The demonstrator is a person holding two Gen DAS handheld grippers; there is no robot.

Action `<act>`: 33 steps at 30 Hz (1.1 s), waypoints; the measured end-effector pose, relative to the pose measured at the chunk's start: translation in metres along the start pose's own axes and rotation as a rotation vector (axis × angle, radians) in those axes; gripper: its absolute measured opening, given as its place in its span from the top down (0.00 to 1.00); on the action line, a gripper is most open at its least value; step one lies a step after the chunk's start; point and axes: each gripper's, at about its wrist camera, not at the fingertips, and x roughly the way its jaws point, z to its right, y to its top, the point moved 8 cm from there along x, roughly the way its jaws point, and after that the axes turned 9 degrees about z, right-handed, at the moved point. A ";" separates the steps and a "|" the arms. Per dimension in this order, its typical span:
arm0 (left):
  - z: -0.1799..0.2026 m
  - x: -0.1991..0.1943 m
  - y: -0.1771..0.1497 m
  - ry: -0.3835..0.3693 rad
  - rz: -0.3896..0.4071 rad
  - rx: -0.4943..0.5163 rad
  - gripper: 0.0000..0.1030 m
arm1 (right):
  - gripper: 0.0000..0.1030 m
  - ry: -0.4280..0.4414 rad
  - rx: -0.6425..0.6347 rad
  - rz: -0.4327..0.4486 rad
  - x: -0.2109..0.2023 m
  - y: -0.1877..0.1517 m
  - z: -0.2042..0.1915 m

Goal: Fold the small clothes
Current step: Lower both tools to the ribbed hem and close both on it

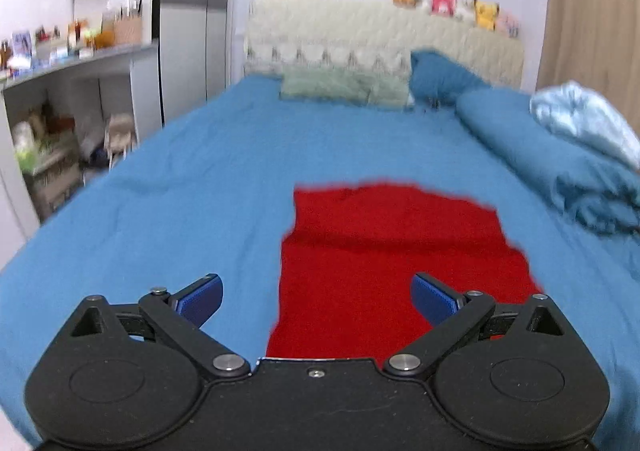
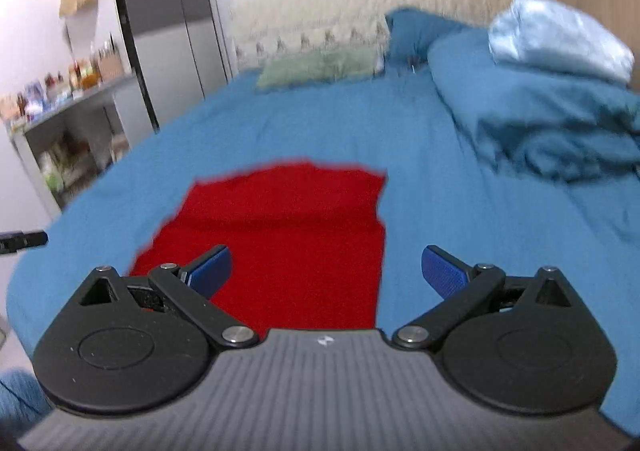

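A red garment [image 1: 392, 251] lies flat on the blue bed sheet [image 1: 180, 187], folded into a rough rectangle with a crease across it. It also shows in the right wrist view [image 2: 288, 227]. My left gripper [image 1: 316, 297] is open and empty, hovering over the garment's near left edge. My right gripper [image 2: 326, 271] is open and empty, hovering over the garment's near right edge. The garment's nearest edge is hidden behind both gripper bodies.
A rolled blue duvet [image 1: 560, 155] with a pale blue cloth [image 1: 584, 119] lies along the right side. A green pillow [image 1: 344, 87] and a cream headboard [image 1: 360, 31] stand at the far end. Cluttered shelves [image 1: 60, 123] stand left of the bed.
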 end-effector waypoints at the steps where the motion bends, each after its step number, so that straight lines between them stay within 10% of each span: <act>1: -0.003 0.000 -0.015 0.000 -0.024 -0.004 0.03 | 0.00 -0.008 0.009 -0.023 -0.001 -0.018 0.000; 12: -0.026 0.035 -0.126 0.047 -0.175 -0.053 0.40 | 0.01 -0.135 0.016 -0.119 0.033 -0.155 -0.001; 33: -0.027 0.052 -0.162 0.029 -0.230 -0.058 0.73 | 0.57 -0.160 0.024 -0.206 0.076 -0.203 0.000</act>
